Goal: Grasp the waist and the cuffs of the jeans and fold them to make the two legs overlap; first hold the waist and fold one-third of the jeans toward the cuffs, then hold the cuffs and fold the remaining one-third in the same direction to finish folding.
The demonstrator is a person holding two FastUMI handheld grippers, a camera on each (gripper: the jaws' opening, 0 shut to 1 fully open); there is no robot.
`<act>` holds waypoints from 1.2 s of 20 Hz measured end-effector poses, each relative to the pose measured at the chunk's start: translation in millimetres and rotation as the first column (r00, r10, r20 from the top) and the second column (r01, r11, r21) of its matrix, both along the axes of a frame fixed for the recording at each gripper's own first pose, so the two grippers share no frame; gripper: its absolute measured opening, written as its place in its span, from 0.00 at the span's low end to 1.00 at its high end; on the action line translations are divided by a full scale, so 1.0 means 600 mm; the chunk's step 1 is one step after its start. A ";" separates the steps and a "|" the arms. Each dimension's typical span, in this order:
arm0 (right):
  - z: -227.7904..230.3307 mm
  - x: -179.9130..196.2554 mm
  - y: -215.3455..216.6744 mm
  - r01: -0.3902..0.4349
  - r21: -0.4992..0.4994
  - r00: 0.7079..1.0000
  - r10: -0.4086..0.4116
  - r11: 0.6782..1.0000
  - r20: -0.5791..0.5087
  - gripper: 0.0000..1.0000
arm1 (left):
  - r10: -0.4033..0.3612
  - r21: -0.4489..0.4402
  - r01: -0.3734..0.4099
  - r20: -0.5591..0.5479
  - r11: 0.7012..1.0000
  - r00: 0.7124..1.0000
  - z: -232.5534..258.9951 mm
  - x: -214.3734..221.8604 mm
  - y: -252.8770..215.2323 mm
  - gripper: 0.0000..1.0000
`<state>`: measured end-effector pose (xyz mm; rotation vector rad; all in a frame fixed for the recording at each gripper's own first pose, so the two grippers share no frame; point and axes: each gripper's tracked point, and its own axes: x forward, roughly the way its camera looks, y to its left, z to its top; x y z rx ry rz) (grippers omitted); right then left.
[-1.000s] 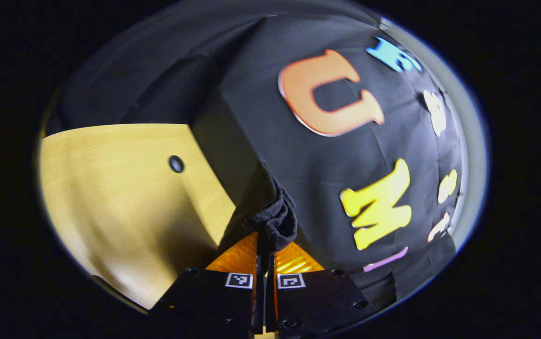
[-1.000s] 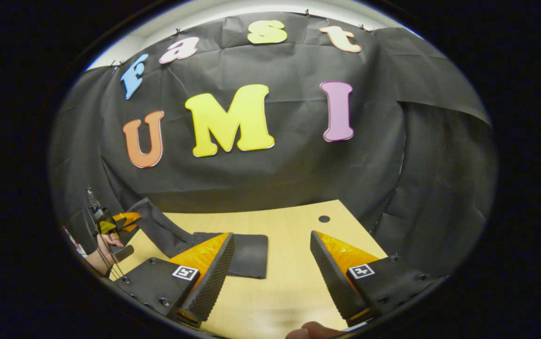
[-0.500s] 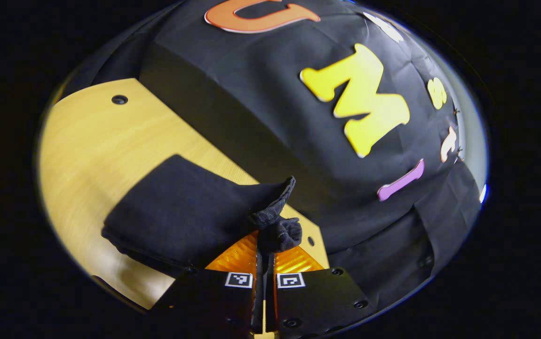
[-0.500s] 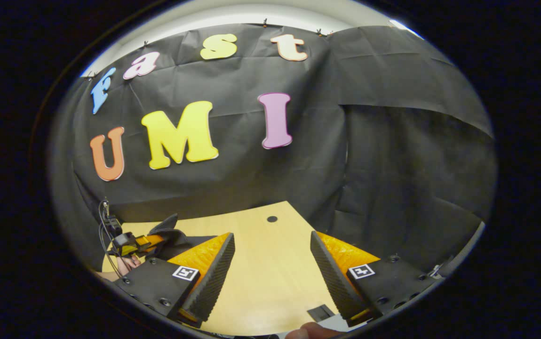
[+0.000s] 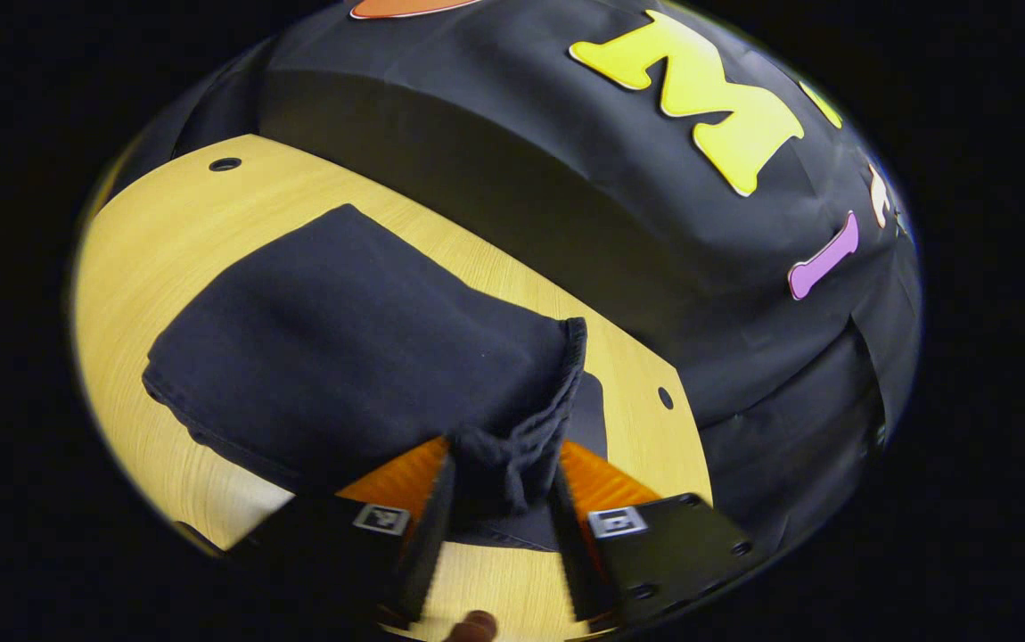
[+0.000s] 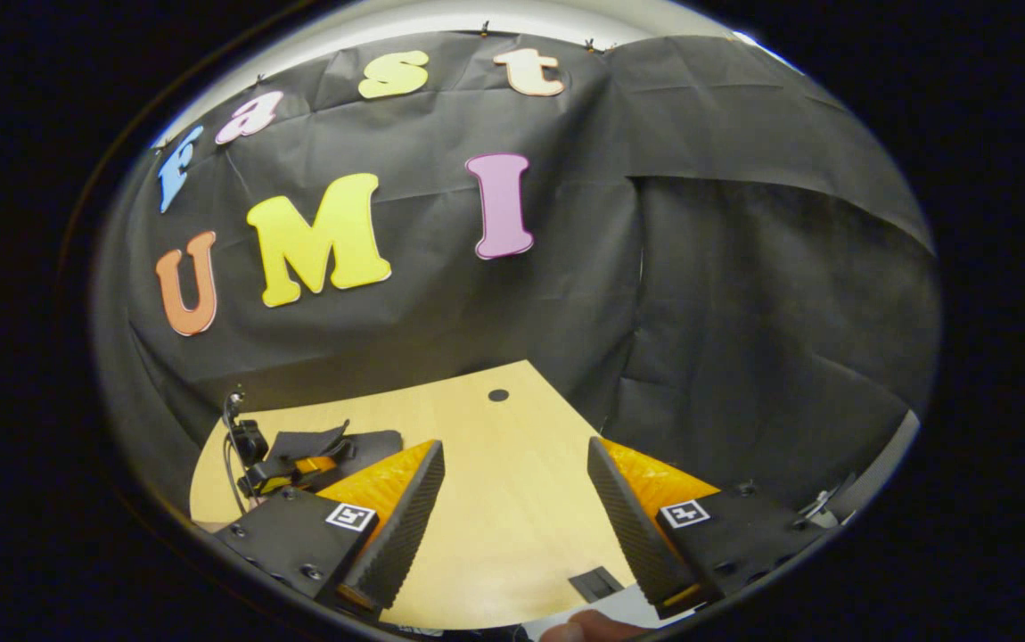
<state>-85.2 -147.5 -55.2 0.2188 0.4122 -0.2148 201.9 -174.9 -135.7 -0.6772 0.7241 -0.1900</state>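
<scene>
The dark jeans (image 5: 343, 339) lie folded into a flat packet on the wooden table (image 5: 147, 232). Their bunched cuff end (image 5: 512, 459) sits between the fingers of my left gripper (image 5: 499, 508), whose jaws stand apart, open, low over the packet's near edge. In the right gripper view the left gripper (image 6: 299, 464) rests at the far left on the jeans (image 6: 374, 441). My right gripper (image 6: 512, 499) is open with nothing between its fingers, off to the right of the jeans over bare table (image 6: 512, 455).
The table has small round holes (image 5: 225, 164) (image 5: 665, 398) (image 6: 498, 394). Black cloth walls close in behind and to the right. A small dark plate (image 6: 595, 584) lies at the table's near edge. A person's fingertip (image 5: 472, 627) shows at the bottom.
My left gripper swung the cuff end over and down onto the folded packet, and its jaws have parted. The right gripper stayed open and turned slightly right.
</scene>
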 end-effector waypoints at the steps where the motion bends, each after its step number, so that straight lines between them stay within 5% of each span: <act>1: -0.002 0.005 0.006 -0.008 0.005 1.000 0.008 1.000 -0.001 0.99 | -0.012 0.018 0.012 0.009 1.000 1.000 0.004 -0.005 -0.009 0.78; 2: -0.002 0.011 0.011 -0.018 0.006 1.000 0.018 1.000 -0.001 0.99 | -0.024 0.047 0.023 0.013 0.999 1.000 0.007 -0.008 -0.011 1.00; 9: 0.044 0.090 0.083 -0.153 -0.049 0.981 0.158 0.987 0.113 0.96 | -0.040 0.233 -0.011 0.216 0.973 0.976 0.165 -0.022 0.069 0.99; 13: 0.082 0.150 0.158 -0.249 -0.073 0.945 0.258 0.966 0.203 0.96 | 0.003 0.348 -0.159 0.409 0.924 0.912 0.341 -0.023 0.170 0.98; 21: 0.168 0.211 0.282 -0.331 -0.135 0.851 0.357 0.934 0.385 0.97 | 0.056 0.461 -0.449 0.648 0.765 0.760 0.565 -0.090 0.322 0.98; 24: 0.183 0.202 0.316 -0.331 -0.148 0.828 0.362 0.932 0.427 1.00 | 0.058 0.462 -0.459 0.653 0.759 0.755 0.576 -0.129 0.327 0.98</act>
